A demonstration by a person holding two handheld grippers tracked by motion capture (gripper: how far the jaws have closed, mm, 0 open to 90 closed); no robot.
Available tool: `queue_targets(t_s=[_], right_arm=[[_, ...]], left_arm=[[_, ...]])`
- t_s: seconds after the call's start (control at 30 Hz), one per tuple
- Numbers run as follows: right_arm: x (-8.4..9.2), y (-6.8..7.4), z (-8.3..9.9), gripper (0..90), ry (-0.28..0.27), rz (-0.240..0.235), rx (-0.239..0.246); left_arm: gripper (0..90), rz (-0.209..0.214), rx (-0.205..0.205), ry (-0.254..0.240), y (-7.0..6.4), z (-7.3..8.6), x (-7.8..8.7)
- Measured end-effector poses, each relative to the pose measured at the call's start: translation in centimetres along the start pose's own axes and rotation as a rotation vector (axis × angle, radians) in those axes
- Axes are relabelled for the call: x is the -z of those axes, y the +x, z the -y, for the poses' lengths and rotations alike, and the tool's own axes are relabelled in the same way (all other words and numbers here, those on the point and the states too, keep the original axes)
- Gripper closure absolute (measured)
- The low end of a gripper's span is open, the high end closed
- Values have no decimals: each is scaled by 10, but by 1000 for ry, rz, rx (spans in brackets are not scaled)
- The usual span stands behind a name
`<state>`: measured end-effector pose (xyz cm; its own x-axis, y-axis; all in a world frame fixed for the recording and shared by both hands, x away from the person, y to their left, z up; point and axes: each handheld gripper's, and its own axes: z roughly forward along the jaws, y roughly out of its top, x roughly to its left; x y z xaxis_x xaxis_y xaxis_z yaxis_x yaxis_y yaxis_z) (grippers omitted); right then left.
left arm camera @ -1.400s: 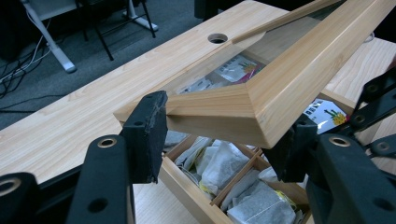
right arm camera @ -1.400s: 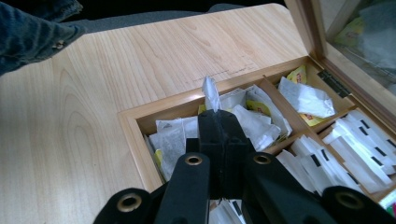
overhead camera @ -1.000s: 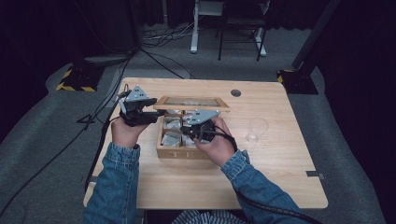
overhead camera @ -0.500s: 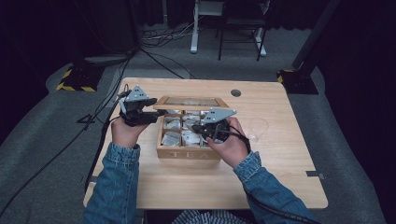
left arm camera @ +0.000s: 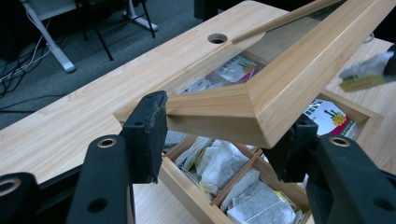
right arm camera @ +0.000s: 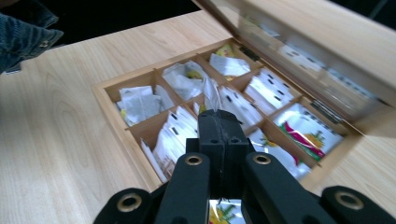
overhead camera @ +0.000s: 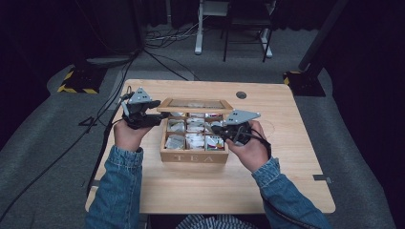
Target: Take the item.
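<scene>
open tea box (overhead camera: 195, 155) – sachets (right arm camera: 180, 128) in every visible compartment

Change noted: your right gripper (overhead camera: 216, 129), jaws pressed together on a tea bag (right arm camera: 211, 95), has drawn away from the tea box (overhead camera: 193, 157) centre toward its right edge.

Even overhead light falls on the pale table (overhead camera: 286, 171) while the room around it sinks into near black, shadows under the hands stay soft, the high view is slightly grainy, and the right gripper view is smeared by motion blur, worst along the glass lid (right arm camera: 299, 51).
</scene>
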<state>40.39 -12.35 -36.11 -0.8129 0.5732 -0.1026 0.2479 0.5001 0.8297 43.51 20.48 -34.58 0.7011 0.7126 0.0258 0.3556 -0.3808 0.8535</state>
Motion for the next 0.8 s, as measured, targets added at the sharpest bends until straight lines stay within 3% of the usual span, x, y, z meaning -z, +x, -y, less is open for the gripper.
queue_targets(t_s=[0.8], right_arm=[[41, -47, 25, 900, -14, 154, -102]], left_arm=[[451, 0, 9, -6, 0, 0, 0]])
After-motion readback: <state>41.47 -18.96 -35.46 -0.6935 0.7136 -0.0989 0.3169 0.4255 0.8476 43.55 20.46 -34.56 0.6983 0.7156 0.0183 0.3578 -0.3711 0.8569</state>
